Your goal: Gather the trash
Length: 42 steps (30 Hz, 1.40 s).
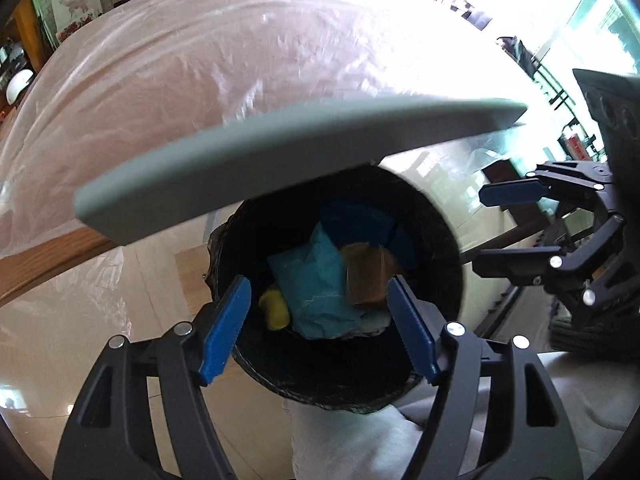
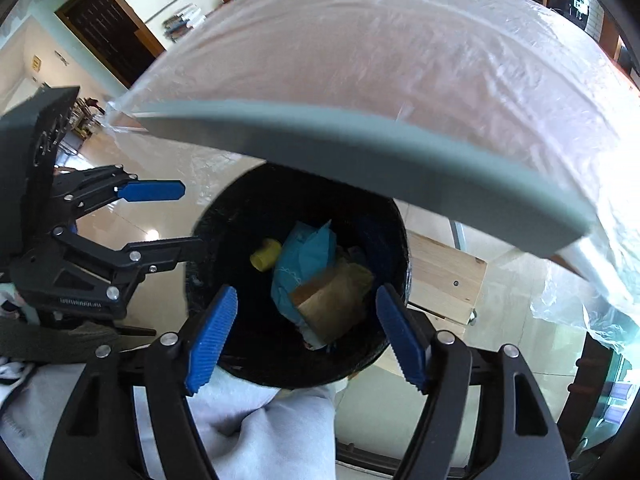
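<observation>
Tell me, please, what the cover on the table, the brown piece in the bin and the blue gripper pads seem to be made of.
Table cover: thin clear plastic film, glossy, wrinkled, with the table showing through.
Brown piece in the bin: probably cardboard or kraft paper, matte, with folded flat faces.
Pads: probably moulded plastic or rubber, matte blue, ribbed.

**Bright daylight, blown-out windows, heavy fisheye bend**

Daylight floods in through windows (image 1: 520,20) at the upper right of the left wrist view, burnt out to plain white. The glossy floor (image 2: 132,220) carries soft reflections and one small hot spot. The plastic sheet (image 1: 200,60) over the counter shows pale sheen and slight motion smear. The inside of the black bin (image 2: 240,208) is deep in shadow. Straight edges bow strongly, and dark vignetting rings both pictures' corners.
</observation>
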Each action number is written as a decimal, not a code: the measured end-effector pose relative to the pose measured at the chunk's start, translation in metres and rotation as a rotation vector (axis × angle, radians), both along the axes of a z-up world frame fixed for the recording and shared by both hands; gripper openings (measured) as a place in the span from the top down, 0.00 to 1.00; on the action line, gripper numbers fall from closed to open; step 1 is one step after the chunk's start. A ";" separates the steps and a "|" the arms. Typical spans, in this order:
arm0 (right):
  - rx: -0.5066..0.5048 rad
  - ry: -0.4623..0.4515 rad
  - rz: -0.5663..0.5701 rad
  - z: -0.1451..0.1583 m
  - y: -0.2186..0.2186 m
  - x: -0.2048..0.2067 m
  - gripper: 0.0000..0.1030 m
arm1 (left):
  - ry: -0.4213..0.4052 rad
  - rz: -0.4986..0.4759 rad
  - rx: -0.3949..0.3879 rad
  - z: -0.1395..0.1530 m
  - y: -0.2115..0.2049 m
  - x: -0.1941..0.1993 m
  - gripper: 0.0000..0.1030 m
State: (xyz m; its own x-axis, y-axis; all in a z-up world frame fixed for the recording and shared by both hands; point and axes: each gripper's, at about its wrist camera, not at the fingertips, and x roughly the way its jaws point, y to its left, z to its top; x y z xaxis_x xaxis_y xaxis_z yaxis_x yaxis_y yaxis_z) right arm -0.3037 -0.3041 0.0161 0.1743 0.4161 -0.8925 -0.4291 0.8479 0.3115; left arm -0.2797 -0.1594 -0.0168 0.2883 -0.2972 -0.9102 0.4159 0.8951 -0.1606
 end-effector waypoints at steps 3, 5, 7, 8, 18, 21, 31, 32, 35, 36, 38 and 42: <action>0.069 -0.062 -0.004 0.041 -0.017 0.001 0.22 | -0.044 -0.011 -0.063 0.035 0.006 0.003 0.31; 0.076 -0.140 -0.035 0.068 -0.029 0.009 0.14 | -0.102 -0.010 -0.086 0.059 0.009 0.010 0.24; 0.057 -0.218 -0.102 0.089 -0.045 0.028 0.05 | -0.193 0.022 -0.102 0.085 0.017 0.023 0.08; 0.050 -0.267 -0.158 0.099 -0.057 0.042 0.04 | -0.236 0.049 -0.101 0.095 0.022 0.032 0.08; -0.152 -0.380 -0.456 0.069 -0.138 0.218 0.04 | -0.353 0.404 0.003 0.086 0.095 0.197 0.04; -0.162 -0.356 -0.491 0.053 -0.152 0.251 0.04 | -0.327 0.477 -0.005 0.071 0.118 0.241 0.04; -0.189 -0.324 -0.532 0.035 -0.183 0.283 0.04 | -0.282 0.474 0.037 0.038 0.147 0.299 0.04; -0.185 -0.324 -0.533 0.034 -0.185 0.284 0.04 | -0.280 0.473 0.036 0.036 0.148 0.302 0.04; -0.185 -0.309 -0.540 0.027 -0.185 0.290 0.04 | -0.273 0.475 0.041 0.033 0.149 0.311 0.04; -0.190 -0.314 -0.536 0.028 -0.184 0.289 0.04 | -0.271 0.476 0.042 0.032 0.149 0.314 0.05; -0.189 -0.314 -0.530 0.029 -0.182 0.292 0.04 | -0.270 0.474 0.051 0.028 0.150 0.318 0.04; -0.256 -0.311 -0.520 0.028 -0.176 0.297 0.04 | -0.256 0.462 0.077 0.023 0.146 0.321 0.04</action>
